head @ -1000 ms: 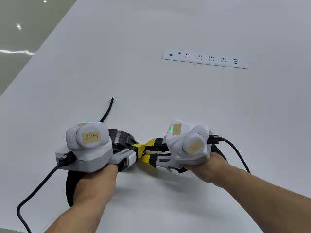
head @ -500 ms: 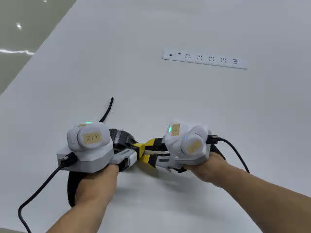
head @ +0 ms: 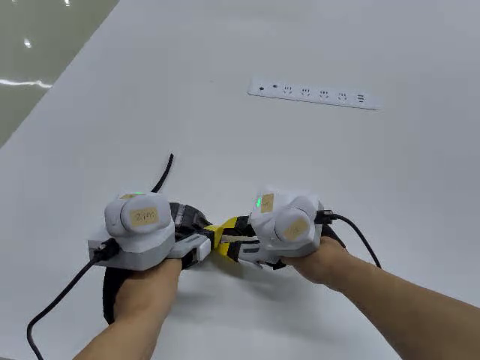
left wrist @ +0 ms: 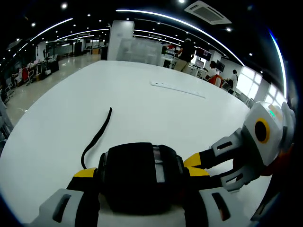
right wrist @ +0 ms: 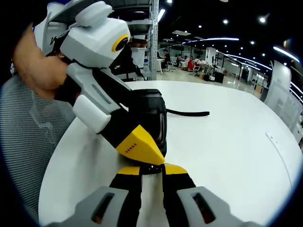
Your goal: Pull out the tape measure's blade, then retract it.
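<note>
The white table (head: 225, 112) takes up most of the head view. A power strip (head: 315, 95) lies at the upper right, and a black cable (head: 163, 174) runs down at centre left.

Low in the frame, the left gripper (head: 196, 231) comes in from the lower left and the right gripper (head: 236, 244) from the lower right. Their yellow tips almost meet at bottom centre.

The tape (left wrist: 137, 175) sits at bottom centre of the left gripper view. It is a black case clamped across its broad sides between that claw's two yellow-padded jaws.

In the right gripper view the right claw is narrow, its jaws drawn close together right at the case's lower front corner. A small dark piece (right wrist: 151, 169) sits between them, most likely the blade's hook, though it is too small to be sure. No length of blade shows yet.

Handling, as I judge it:
- **Case:** It should be rigid, dense for its size and fairly smooth, so the firm hold across its flat sides is the right one.
- **Blade:** It will be thin spring steel, stiff along its curve but quick to kink if bent sideways. The spring will keep pulling it back in.
- **Grip and pull:** Take it only at the hook and draw it straight out in line with the mouth.
- **Return:** Ease it back in, since a free blade whips and could slip from the pinch.
</note>
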The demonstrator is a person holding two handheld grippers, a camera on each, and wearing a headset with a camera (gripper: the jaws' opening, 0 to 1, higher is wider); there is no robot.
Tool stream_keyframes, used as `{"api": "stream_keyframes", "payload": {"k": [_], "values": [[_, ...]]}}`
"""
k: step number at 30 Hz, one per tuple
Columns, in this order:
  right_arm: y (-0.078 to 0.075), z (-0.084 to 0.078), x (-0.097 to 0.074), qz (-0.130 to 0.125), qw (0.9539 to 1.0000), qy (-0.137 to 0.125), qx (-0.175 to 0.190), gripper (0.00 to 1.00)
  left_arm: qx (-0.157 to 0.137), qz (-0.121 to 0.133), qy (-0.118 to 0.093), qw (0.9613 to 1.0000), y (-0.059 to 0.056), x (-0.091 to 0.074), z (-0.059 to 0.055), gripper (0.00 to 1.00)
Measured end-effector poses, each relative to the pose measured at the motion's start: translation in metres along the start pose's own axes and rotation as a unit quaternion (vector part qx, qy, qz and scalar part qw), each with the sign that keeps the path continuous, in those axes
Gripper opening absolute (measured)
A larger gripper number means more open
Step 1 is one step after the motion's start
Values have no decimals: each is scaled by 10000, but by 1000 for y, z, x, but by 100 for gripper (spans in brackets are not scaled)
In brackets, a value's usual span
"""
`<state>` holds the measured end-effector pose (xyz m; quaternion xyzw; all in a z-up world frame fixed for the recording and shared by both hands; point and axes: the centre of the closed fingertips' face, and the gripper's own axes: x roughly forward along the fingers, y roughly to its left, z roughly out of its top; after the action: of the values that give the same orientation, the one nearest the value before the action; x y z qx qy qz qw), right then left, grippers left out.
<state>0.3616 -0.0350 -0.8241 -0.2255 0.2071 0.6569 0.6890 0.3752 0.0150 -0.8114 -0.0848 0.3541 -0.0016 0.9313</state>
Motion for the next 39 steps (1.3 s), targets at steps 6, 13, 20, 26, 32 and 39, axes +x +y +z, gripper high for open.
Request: {"api": "stream_keyframes", "payload": {"k": [6,13,20,26,32,39], "values": [[-1,0,-1,-17,10000,27,24,16,129,-5,48,9999,0,0,-1,70],[0,-2,-4,-43,10000,53,59,18,174,-48,37,9998,-3,-3,1,72],[1,-5,-9,-105,9998,52,162,23,273,-102,17,9996,-6,-6,4,76],[-1,-7,-16,-173,9997,36,193,26,370,-173,-9,9992,-8,-7,8,78],[-5,-10,-25,-288,9991,-27,295,29,546,-257,-47,9982,-11,-10,11,82],[-4,-13,-36,-343,9988,-77,337,34,635,-501,-135,9966,-15,-13,13,87]]}}
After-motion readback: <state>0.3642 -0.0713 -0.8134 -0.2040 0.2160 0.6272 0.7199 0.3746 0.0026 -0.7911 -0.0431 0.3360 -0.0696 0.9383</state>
